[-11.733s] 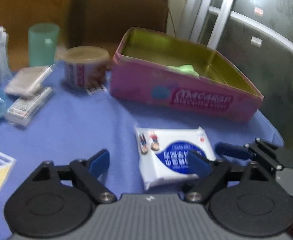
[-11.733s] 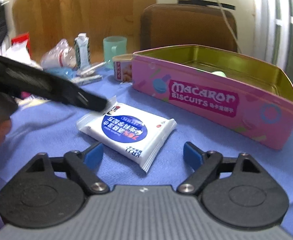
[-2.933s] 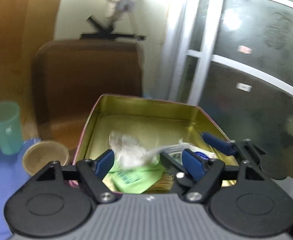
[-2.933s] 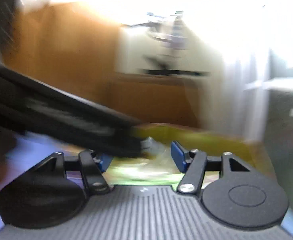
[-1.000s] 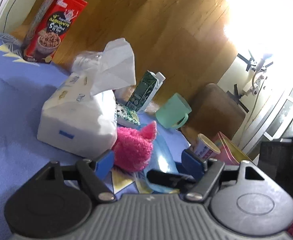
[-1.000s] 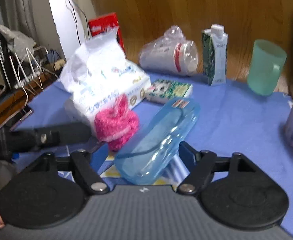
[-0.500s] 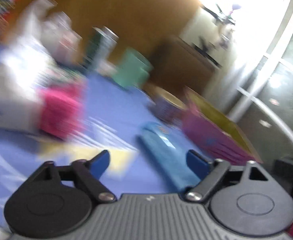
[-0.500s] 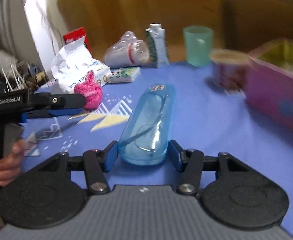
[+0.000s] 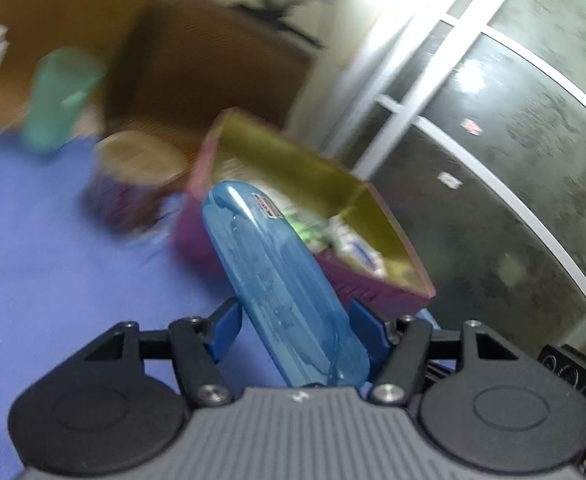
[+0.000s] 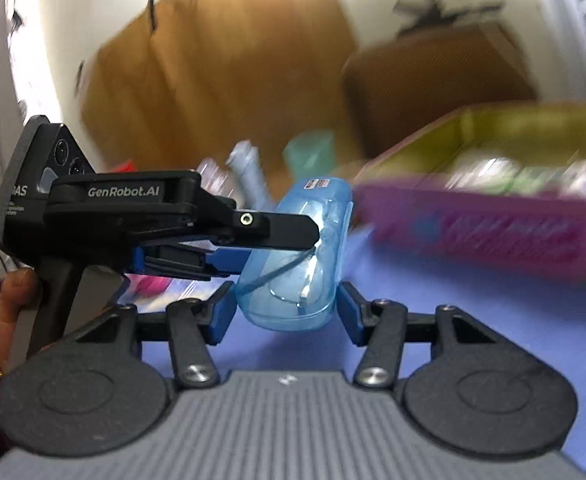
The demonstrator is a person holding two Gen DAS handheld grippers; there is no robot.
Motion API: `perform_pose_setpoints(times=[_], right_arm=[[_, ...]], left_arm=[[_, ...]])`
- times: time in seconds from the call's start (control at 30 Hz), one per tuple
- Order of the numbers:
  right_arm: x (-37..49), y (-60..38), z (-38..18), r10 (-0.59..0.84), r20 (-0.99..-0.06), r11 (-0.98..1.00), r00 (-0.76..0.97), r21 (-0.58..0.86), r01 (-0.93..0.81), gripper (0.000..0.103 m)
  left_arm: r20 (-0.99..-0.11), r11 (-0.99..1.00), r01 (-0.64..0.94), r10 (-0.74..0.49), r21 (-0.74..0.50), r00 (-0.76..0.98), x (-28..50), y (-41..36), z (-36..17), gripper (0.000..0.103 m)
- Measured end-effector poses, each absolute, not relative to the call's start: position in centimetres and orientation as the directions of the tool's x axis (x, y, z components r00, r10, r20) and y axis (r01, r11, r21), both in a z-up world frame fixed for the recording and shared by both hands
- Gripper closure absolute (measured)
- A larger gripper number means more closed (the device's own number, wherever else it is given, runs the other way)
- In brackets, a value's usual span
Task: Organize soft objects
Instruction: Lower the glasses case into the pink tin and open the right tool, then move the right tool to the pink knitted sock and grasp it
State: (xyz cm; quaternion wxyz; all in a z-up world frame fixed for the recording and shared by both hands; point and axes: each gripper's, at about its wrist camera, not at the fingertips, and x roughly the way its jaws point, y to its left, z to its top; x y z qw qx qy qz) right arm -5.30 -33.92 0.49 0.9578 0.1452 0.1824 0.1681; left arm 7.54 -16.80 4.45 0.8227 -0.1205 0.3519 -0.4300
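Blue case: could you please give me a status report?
Right tongs gripping blue case. Left tongs closing around it. Pink tin just ahead, nothing blocking.

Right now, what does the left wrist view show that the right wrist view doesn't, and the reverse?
Left wrist only: the dark glass panes behind the pink tin, and the left gripper seen from behind, jaws closing with the blue case between them.
Right wrist only: that gripper from the side, the hand on its handle, and the right gripper clamped across the case.
Both: the blue case, the open pink tin, the teal cup.
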Motion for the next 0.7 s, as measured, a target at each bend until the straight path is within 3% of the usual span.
perform_pose_setpoints(times=[0.17, 0.27, 0.37, 0.43, 0.57, 0.7], right_arm=[[-5.2, -38.1, 2.1, 0.216, -0.238, 0.941, 0.947, 0.308, -0.138, 0.046], [-3.1, -40.6, 2.4, 0.110, -0.231, 0.956, 0.967, 0.292, -0.039, 0.045], [1.9, -42.0, 1.9, -0.050, -0.268, 0.971, 0.962, 0.211, 0.109, 0.044], [3.9, -42.7, 1.0, -0.127, -0.300, 0.969, 0.945, 0.164, 0.183, 0.043], [1.9, -42.7, 0.1, -0.085, -0.265, 0.963, 0.960, 0.226, 0.148, 0.042], [-0.5, -42.0, -0.2, -0.083, -0.207, 0.967, 0.975, 0.221, 0.130, 0.043]], left_arm=[[-0.480, 0.572, 0.719, -0.796, -0.396, 0.369, 9.3, -25.0, 6.6, 0.041], [-0.498, 0.641, 0.719, -0.731, -0.269, 0.466, 10.6, -28.9, 6.8, 0.021], [-0.518, 0.716, 0.670, -0.656, -0.198, 0.549, 11.2, -29.8, 6.0, 0.026], [-0.502, 0.713, 0.665, -0.668, -0.222, 0.549, 10.5, -28.2, 5.7, 0.026], [-0.462, 0.726, 0.665, -0.657, -0.175, 0.596, 8.0, -24.5, 5.6, 0.024], [-0.477, 0.744, 0.649, -0.634, -0.161, 0.609, 6.2, -21.5, 4.5, 0.024]])
